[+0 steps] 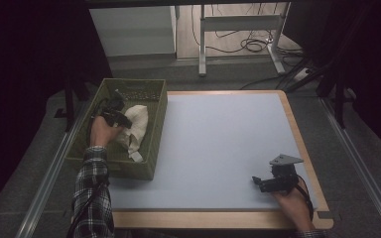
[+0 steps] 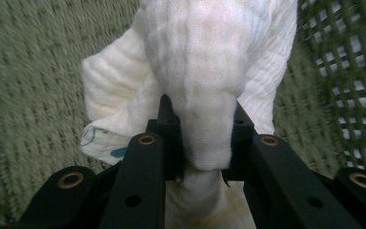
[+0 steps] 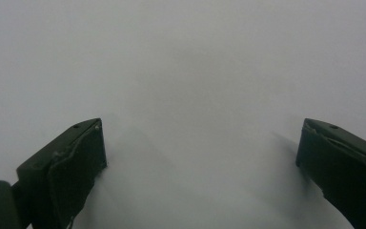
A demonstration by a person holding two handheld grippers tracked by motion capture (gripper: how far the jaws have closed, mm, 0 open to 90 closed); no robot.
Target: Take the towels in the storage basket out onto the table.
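Pale grey, the surface [image 1: 218, 148] carries a green mesh basket [image 1: 156, 129] at its nine o'clock edge. Inside the basket, the left gripper [image 1: 124, 120] has its fingers pinched tight on a fold of a white cloth [image 2: 209, 71], which hangs bunched just above the basket floor. At five o'clock, the right gripper [image 1: 256, 181] rests on bare surface, fingers spread wide and holding nothing.

Soft ribbed white cloth [image 2: 209, 62]; green plastic lattice basket [image 1: 156, 124]; matt grey table [image 1: 218, 144], wood edging
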